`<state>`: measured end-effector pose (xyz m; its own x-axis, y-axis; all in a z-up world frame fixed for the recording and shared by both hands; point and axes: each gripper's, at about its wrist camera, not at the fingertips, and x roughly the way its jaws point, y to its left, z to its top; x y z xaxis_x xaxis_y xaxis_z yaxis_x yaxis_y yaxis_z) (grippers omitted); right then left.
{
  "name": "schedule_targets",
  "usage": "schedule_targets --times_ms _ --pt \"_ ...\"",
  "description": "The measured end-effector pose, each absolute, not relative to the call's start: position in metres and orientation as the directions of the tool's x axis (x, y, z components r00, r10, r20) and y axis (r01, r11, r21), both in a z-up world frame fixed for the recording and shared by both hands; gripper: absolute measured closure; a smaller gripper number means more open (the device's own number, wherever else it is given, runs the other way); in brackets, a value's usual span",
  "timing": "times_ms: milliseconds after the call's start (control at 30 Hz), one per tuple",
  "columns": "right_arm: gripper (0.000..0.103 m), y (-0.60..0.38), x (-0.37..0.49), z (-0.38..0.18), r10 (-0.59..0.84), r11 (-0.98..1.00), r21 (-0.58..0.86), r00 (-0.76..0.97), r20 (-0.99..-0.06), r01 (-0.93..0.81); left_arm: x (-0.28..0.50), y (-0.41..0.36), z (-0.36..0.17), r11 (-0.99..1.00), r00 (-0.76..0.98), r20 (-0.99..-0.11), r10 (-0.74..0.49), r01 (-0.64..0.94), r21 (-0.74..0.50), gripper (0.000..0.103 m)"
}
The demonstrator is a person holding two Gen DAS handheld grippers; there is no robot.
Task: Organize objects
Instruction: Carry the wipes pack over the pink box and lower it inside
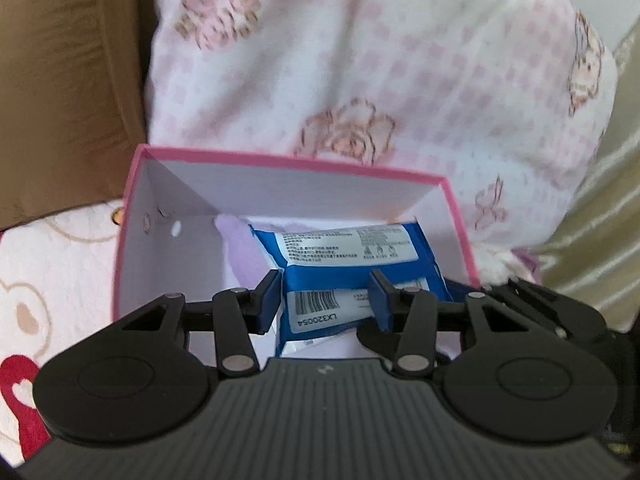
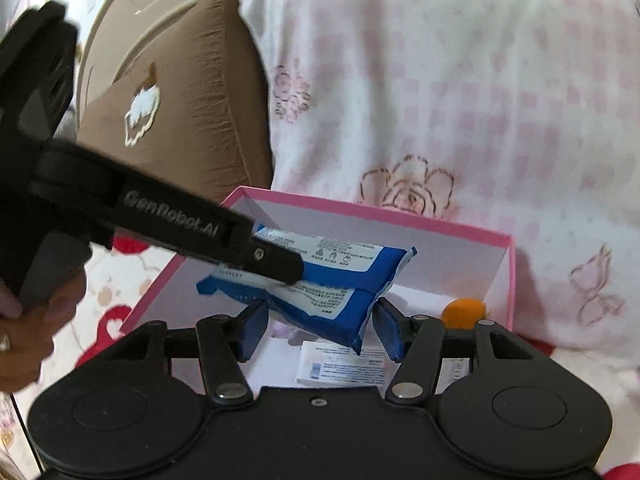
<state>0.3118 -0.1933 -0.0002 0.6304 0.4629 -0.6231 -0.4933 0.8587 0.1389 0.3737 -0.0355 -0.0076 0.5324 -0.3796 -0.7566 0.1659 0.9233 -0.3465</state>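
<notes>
Two grippers over a pink box [image 2: 460,227]

Left gripper [image 1: 326,294] clamps two blue packs [image 2: 328,280]; right gripper [image 2: 320,330] straddles them, pads apparently clear.

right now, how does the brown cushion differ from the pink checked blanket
The brown cushion is plain with one white stitched motif; the blanket is white with pink checks and rose prints. The cushion sits left of the blanket. Both are soft fabric behind the pink box.

Glossy blue-and-white plastic wrap on the packs [image 2: 320,276]. Matt pink card, white inside, for the box [image 2: 400,216]. Soft fleecy cloth on the blanket [image 1: 400,60]; brown woven pillow [image 2: 192,92]. Matt black plastic gripper [image 1: 326,300], metal pins.
</notes>
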Motion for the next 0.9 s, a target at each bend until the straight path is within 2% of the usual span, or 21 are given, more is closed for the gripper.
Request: schedule_targets --times_ms 167,300,700,900 --pt "0.038 -0.204 0.322 -0.025 0.47 0.865 0.203 0.601 -0.646 -0.459 0.377 -0.045 -0.03 0.926 0.524 -0.764 -0.375 0.174 -0.335 0.059" --pt "0.027 -0.198 0.326 -0.037 0.455 0.868 0.176 0.603 -0.656 -0.464 0.382 -0.048 -0.045 0.926 0.505 -0.779 -0.371 0.137 -0.352 0.059" --pt "0.023 -0.206 0.337 -0.051 0.488 0.864 0.275 0.572 -0.659 -0.421 0.394 -0.048 -0.066 0.92 0.509 -0.775 -0.374 0.095 -0.381 0.059" --pt "0.023 -0.204 0.34 -0.055 0.47 0.874 0.256 0.584 -0.662 -0.413 0.396 -0.054 -0.069 0.93 0.525 -0.776 -0.351 0.1 -0.353 0.059"
